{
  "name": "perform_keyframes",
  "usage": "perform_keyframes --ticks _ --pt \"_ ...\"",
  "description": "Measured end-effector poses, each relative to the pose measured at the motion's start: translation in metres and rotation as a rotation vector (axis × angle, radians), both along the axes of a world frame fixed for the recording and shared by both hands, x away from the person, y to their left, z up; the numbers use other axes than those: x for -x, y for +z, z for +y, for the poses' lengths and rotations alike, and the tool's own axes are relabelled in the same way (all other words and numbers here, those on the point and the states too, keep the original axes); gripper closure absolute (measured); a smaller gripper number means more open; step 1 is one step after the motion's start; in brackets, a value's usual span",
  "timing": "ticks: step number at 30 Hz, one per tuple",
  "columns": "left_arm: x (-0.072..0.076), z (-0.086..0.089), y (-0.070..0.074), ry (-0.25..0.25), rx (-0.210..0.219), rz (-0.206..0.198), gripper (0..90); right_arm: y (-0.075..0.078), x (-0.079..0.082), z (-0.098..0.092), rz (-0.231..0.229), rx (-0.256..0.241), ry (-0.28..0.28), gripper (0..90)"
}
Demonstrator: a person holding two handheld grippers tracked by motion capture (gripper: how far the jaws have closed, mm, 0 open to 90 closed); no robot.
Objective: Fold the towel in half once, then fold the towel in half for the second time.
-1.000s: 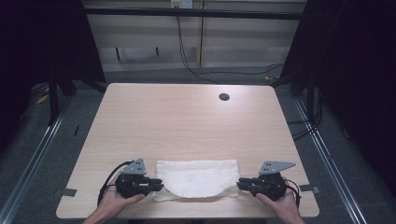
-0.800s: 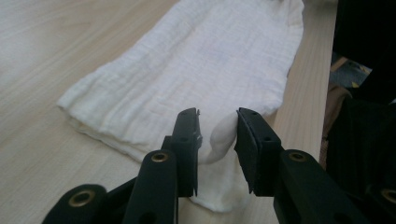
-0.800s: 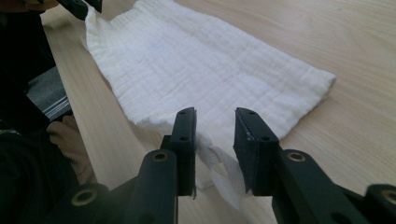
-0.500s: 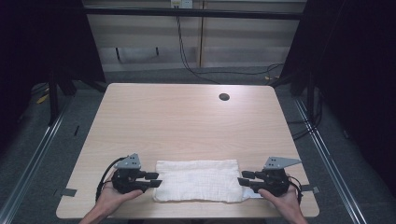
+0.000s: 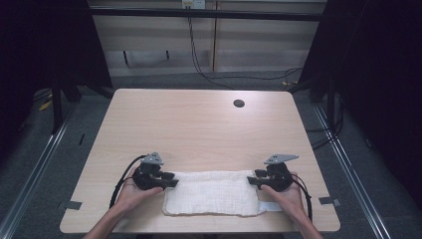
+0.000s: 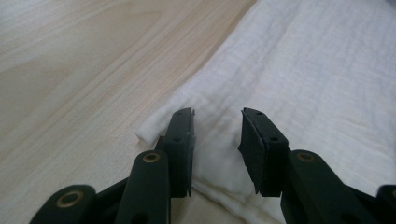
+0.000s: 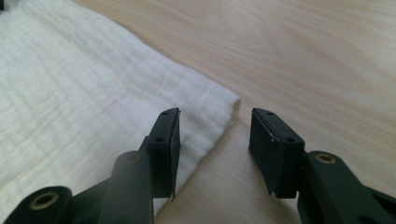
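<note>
A folded white cloth [image 5: 214, 193] lies flat near the front edge of the wooden table [image 5: 199, 129]. My left gripper [image 5: 168, 180] sits at the cloth's left end, open, its jaws straddling the far left corner of the cloth [image 6: 219, 116] without pinching it. At the right end my right gripper [image 5: 252, 178] is open too, with one jaw over the cloth's far right corner [image 7: 205, 112] and the other over bare wood. A person's hands hold both grippers from the bottom of the high view.
A dark round hole [image 5: 239, 103] sits in the table near its far right edge. A white strip [image 5: 271, 206] pokes out beside the cloth's front right corner. Black frames, rails and cables surround the table.
Both grippers have let go of the cloth's ends and now stand open. The cloth, bowed along its front edge a second ago, now lies flat and stretched into a rectangle.
</note>
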State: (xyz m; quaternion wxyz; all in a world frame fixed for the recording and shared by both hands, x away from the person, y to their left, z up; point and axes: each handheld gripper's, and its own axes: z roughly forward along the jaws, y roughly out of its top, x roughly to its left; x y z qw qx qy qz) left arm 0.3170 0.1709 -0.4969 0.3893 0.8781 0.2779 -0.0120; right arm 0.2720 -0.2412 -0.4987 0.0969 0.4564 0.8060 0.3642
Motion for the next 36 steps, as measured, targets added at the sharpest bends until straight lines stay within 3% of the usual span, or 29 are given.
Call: perform_keyframes --ticks 4,7,13,19,21,23,26,27,30,32,35,36 --pt "-0.004 -0.005 -0.001 0.004 0.023 0.021 62.7 -0.001 0.001 0.007 -0.039 0.034 0.021 74.6" --pt "-0.005 -0.009 -0.001 0.005 0.02 0.019 61.9 0.0 0.0 0.008 -0.028 0.03 0.014 87.1" --pt "-0.001 -0.017 -0.002 0.001 0.04 0.018 56.1 0.003 -0.005 -0.009 -0.031 0.001 -0.039 89.3" --pt "0.0 -0.011 0.005 0.025 0.06 -0.01 50.3 0.002 -0.007 -0.021 -0.03 0.017 -0.075 89.1" --pt "-0.003 -0.003 0.006 0.063 0.071 -0.023 50.2 0.002 -0.006 -0.024 -0.02 0.0 -0.103 80.1" --pt "-0.006 0.003 0.007 0.092 0.081 -0.029 49.3 0.005 -0.003 -0.023 -0.049 0.001 -0.113 69.8" --pt "-0.008 0.011 0.009 0.13 0.105 -0.038 48.4 0.015 0.002 -0.023 -0.088 -0.045 -0.121 64.5" --pt "-0.008 0.012 0.01 0.136 0.105 -0.041 48.1 0.019 0.003 -0.023 -0.085 -0.082 -0.111 64.2" --pt "-0.01 0.015 0.011 0.139 0.102 -0.039 46.9 0.028 0.006 -0.016 -0.102 -0.11 -0.079 63.9" --pt "-0.012 0.015 0.012 0.132 0.099 -0.047 46.1 0.031 0.007 -0.009 -0.102 -0.113 -0.053 62.6" --pt "-0.013 0.009 0.014 0.115 0.04 -0.069 43.9 0.031 0.009 0.004 -0.07 -0.113 0.018 60.6" --pt "-0.014 0.008 0.017 0.101 0.042 -0.072 44.3 0.031 0.009 0.008 -0.058 -0.107 0.037 59.9"
